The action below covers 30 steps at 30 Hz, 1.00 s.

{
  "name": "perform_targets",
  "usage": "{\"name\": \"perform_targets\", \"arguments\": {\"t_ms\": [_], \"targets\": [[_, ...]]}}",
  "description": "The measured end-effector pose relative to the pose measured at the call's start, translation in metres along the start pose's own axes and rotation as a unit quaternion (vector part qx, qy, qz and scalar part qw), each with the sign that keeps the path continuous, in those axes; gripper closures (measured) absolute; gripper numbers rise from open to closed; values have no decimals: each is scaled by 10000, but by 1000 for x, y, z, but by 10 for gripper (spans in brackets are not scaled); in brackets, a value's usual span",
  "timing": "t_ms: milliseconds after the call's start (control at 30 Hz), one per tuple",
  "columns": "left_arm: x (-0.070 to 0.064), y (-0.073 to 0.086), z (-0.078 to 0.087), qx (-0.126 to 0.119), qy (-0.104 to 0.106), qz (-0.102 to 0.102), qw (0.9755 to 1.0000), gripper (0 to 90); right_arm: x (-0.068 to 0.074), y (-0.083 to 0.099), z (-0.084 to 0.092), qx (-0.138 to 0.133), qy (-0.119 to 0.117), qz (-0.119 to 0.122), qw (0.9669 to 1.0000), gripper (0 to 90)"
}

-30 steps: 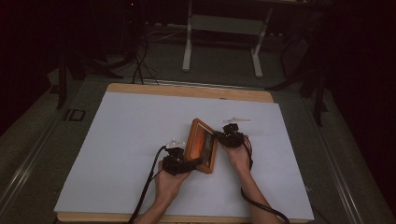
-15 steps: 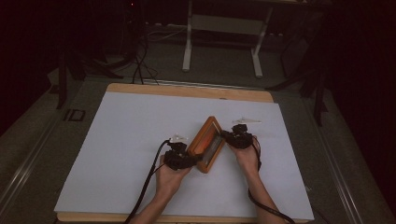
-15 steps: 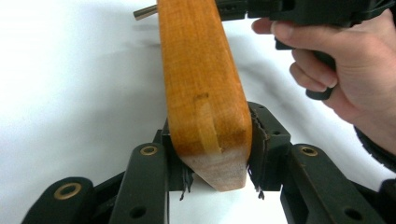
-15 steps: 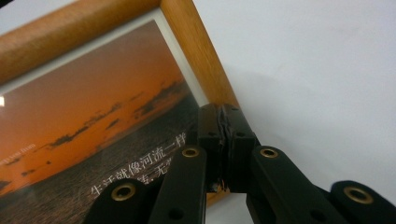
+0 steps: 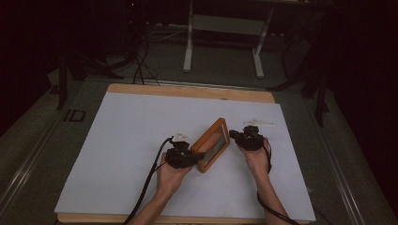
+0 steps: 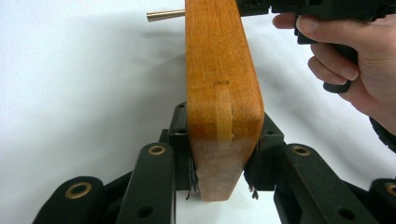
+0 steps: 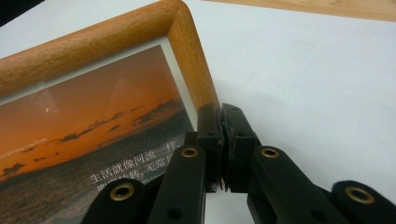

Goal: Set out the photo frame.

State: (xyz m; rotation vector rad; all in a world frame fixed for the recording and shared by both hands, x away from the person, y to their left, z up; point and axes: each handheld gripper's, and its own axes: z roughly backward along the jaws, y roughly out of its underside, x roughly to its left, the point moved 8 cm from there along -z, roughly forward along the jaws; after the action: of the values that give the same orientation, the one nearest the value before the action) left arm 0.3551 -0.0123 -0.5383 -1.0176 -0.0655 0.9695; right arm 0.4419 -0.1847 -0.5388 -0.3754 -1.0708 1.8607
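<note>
your left gripper (image 5: 187, 154) clamps the wooden picture frame (image 5: 211, 144)

the frame stands tilted on edge on the white table cover (image 5: 122, 140) between your hands. your left jaws have just closed onto its lower corner, pads pressing both faces. your right gripper (image 5: 241, 136) is closed at the frame's side edge; whether it pinches the frame, i cannot tell.

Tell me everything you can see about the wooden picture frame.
The wooden picture frame has rounded orange-brown moulding with a pale spline at one corner. It holds a sunset-over-water print with white Chinese text. It stands on edge on the white table cover. The left hand-held gripper clamps one corner; the right hand-held gripper is shut against its other side edge.
</note>
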Motion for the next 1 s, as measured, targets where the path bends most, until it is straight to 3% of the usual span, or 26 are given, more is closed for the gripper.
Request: {"name": "perform_targets", "arguments": {"t_ms": [233, 433, 767, 1000], "targets": [[3, -6, 6, -54, 69, -198, 9998, 688, -1, 0, 3, -33, -11, -4, 10000, 862], [10, -15, 17, -159, 204, -200, 9995, 689, 1, 1, 4, -52, -37, 26, 10000, 858], [16, -32, 30, -205, 286, -543, 9979, 690, 0, 2, 5, -76, -61, 13, 10000, 855], [21, -46, 40, -278, 330, -608, 9972, 690, -2, 4, 7, -112, -92, -37, 9999, 853]]}}
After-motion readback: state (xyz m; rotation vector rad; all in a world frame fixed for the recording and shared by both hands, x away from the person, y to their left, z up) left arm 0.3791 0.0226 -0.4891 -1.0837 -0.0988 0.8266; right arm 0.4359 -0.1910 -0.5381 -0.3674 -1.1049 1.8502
